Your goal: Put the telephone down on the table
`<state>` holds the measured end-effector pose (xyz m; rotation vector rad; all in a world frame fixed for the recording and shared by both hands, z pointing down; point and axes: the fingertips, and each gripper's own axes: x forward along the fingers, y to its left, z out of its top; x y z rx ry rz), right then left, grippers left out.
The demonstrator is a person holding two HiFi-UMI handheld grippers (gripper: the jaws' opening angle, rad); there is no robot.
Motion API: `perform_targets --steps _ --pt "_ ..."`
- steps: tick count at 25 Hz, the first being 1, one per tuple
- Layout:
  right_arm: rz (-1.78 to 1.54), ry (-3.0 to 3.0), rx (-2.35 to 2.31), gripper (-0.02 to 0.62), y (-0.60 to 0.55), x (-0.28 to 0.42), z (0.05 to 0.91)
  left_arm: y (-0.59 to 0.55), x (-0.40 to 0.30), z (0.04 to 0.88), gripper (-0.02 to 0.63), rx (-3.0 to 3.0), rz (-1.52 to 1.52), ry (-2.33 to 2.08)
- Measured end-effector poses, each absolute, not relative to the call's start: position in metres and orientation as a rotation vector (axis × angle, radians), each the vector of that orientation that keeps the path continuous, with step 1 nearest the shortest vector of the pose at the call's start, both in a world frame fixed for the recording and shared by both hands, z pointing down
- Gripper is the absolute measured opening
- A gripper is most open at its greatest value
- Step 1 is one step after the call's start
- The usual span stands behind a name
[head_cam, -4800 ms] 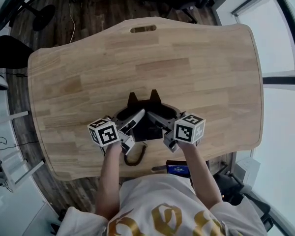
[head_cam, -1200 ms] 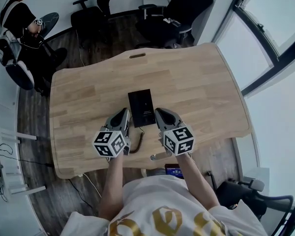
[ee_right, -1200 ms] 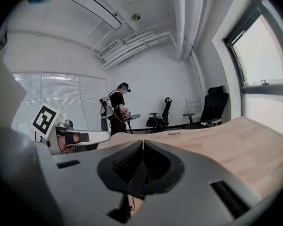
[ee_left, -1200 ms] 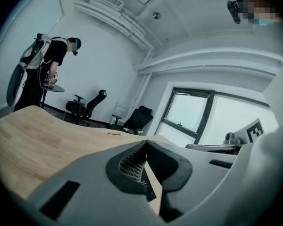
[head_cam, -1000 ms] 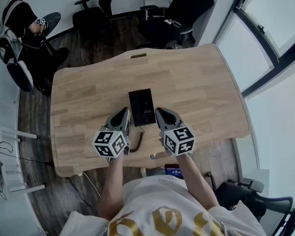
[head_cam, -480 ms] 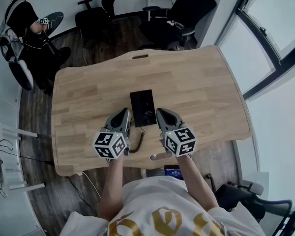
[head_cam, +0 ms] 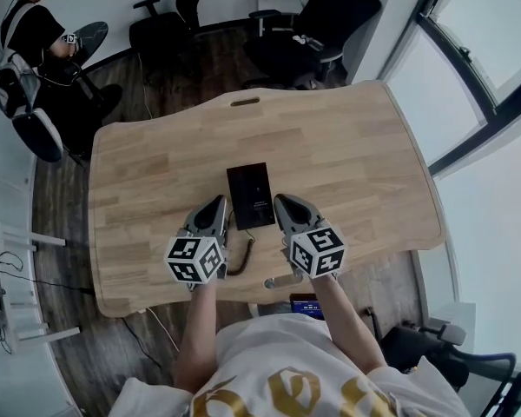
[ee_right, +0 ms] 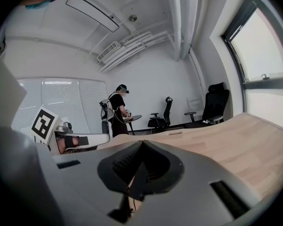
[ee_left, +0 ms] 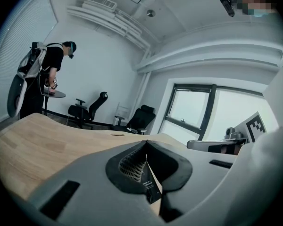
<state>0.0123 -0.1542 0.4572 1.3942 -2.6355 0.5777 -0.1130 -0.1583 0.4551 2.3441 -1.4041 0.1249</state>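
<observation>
Black and flat, the telephone [head_cam: 250, 195] lies on the tabletop [head_cam: 347, 155], long axis running near to far, its near end between your left gripper [head_cam: 215, 207] and right gripper [head_cam: 286, 205]. Both are equally close, with fingers clenched on nothing
</observation>
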Motion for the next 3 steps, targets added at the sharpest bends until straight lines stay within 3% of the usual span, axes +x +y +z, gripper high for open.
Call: perform_targets --steps 3 --pt "0.583 -2.629 1.395 0.012 -0.1587 0.0168 0.4593 -0.1634 -0.1096 0.4562 0.009 2.341 0.118 -1.397"
